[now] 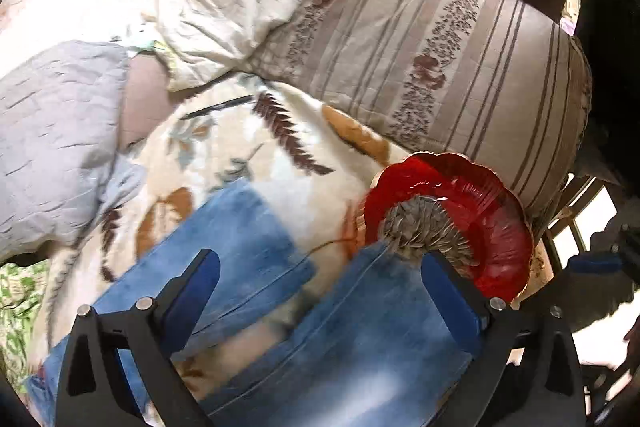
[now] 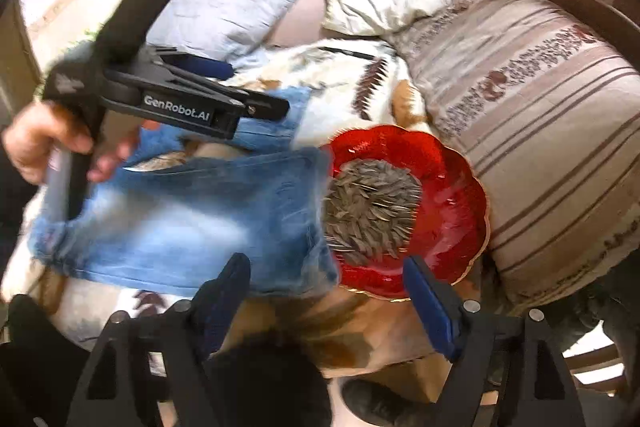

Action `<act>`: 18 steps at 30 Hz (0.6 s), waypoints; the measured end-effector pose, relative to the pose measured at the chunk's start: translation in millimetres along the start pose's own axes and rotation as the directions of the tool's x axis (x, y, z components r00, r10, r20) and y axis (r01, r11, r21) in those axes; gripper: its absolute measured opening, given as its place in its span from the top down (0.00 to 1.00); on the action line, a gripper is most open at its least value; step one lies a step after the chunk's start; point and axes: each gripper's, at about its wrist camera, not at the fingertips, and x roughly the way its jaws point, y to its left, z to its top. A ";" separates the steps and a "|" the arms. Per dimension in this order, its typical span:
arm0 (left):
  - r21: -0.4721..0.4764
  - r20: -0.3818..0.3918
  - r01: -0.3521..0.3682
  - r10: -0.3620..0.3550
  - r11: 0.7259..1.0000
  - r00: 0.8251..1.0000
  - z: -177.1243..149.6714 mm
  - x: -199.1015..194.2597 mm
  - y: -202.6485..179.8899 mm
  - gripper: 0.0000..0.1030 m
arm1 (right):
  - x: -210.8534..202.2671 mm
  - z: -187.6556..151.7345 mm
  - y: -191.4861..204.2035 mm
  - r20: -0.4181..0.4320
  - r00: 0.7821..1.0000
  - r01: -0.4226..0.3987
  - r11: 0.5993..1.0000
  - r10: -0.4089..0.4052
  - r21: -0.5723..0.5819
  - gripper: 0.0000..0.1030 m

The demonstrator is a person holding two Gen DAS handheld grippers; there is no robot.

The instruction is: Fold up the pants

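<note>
A: Where were the pants [image 2: 188, 219] at that point?

B: Spread across the middle and lower left of the right wrist view, lying on the floral blanket [image 1: 256, 147]. One leg's hem lay against a red dish [image 2: 452, 203] heaped with seeds [image 2: 372, 207].

A: And the tools?

B: The left gripper [image 1: 320, 283] hovered over the denim, jaws wide, nothing between them. The right gripper [image 2: 324, 291] sat at the bottom of its frame, jaws also wide and empty, just short of the hem and the dish's rim.

A: What worried you?

B: The dish. I judged that lifting or dragging that leg could catch the rim and tip seeds onto the blanket, or fold seeds into the cloth. The right gripper's far finger [image 2: 430, 301] could also knock the dish on its way in.

A: Anything else?

B: Motion blur made seams hard to read, so a grab might take one layer only.
</note>
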 end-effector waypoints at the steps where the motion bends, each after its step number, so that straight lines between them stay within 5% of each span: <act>1: -0.006 -0.013 -0.023 0.023 1.000 1.000 -6.6 -7.3 9.0 0.03 | -2.1 -0.5 0.8 0.005 1.000 -0.006 1.000 0.006 -0.002 0.21; 6: -0.019 -0.047 -0.153 0.152 0.988 0.987 -57.4 -59.2 58.0 0.03 | -2.5 7.9 36.6 0.023 0.995 -0.090 0.992 0.093 -0.085 0.21; 11: -0.108 -0.170 -0.343 0.323 0.933 0.931 -148.9 -138.6 130.7 0.03 | 3.0 20.7 109.0 0.004 0.969 -0.240 0.940 0.248 -0.244 0.21; 15: -0.200 -0.257 -0.466 0.413 0.862 0.874 -227.5 -212.1 168.0 0.03 | 3.8 30.8 197.3 -0.072 0.918 -0.382 0.823 0.389 -0.420 0.21; 18: -0.311 -0.305 -0.486 0.399 0.816 0.865 -285.6 -247.0 183.2 0.03 | 11.5 20.0 261.5 -0.158 0.873 -0.472 0.721 0.461 -0.508 0.21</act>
